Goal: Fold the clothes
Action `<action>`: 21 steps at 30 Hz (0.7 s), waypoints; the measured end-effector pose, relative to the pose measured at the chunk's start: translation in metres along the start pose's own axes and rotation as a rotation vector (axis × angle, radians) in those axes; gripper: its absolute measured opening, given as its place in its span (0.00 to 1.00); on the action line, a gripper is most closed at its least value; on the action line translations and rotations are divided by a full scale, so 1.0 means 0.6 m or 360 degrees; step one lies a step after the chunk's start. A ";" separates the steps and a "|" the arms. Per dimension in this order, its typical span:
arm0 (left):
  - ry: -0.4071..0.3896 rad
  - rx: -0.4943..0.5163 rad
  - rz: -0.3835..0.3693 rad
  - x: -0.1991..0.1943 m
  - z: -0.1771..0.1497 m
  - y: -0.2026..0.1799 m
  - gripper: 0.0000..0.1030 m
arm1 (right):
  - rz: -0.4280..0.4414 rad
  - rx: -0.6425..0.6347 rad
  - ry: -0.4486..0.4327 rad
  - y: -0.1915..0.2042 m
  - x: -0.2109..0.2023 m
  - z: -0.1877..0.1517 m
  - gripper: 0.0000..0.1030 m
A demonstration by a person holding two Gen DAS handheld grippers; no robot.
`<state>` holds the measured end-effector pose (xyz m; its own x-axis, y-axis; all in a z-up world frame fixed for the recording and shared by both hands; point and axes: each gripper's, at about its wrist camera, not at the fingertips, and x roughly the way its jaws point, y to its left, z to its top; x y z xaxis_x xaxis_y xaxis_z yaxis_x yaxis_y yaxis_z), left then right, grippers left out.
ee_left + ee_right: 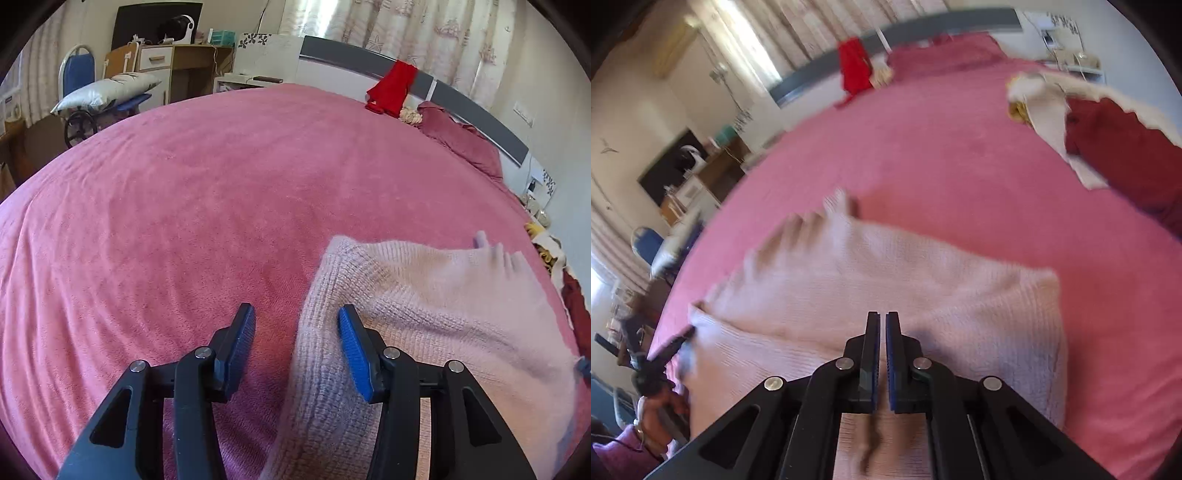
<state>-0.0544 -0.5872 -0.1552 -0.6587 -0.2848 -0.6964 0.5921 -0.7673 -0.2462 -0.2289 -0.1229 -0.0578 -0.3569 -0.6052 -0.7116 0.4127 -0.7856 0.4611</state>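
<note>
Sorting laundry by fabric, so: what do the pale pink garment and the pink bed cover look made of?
The pale pink sweater looks like soft knitted yarn, perhaps wool or acrylic: ribbed stitch rows and a fuzzy surface show. The bed cover looks like plush fleece or velour: a short, matte nap with no visible weave. Fibre content cannot be told.

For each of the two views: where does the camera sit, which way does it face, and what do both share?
Left wrist: behind the open left gripper, looking across the pink bed toward the headboard; sweater edge between its fingers.
Right wrist: behind the right gripper, jaws nearly together, above the sweater; left gripper and a hand at lower left.
Shared: sweater, bed, red garment.
</note>
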 end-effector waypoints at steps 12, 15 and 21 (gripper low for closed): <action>-0.0030 -0.0017 -0.0086 0.004 0.004 -0.021 0.49 | 0.0375 0.0358 0.0224 -0.039 0.050 -0.063 0.23; -0.0011 -0.0009 -0.0088 0.013 0.005 -0.026 0.49 | 0.0279 0.0196 0.0187 0.000 0.031 -0.038 0.06; -0.0029 -0.0059 -0.0089 0.016 -0.008 -0.020 0.53 | -0.0080 -0.0066 0.0100 0.022 0.020 0.004 0.06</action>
<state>-0.0655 -0.5777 -0.1620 -0.6994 -0.2529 -0.6684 0.5709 -0.7604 -0.3096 -0.2297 -0.1410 -0.0590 -0.3256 -0.5547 -0.7657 0.4305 -0.8080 0.4023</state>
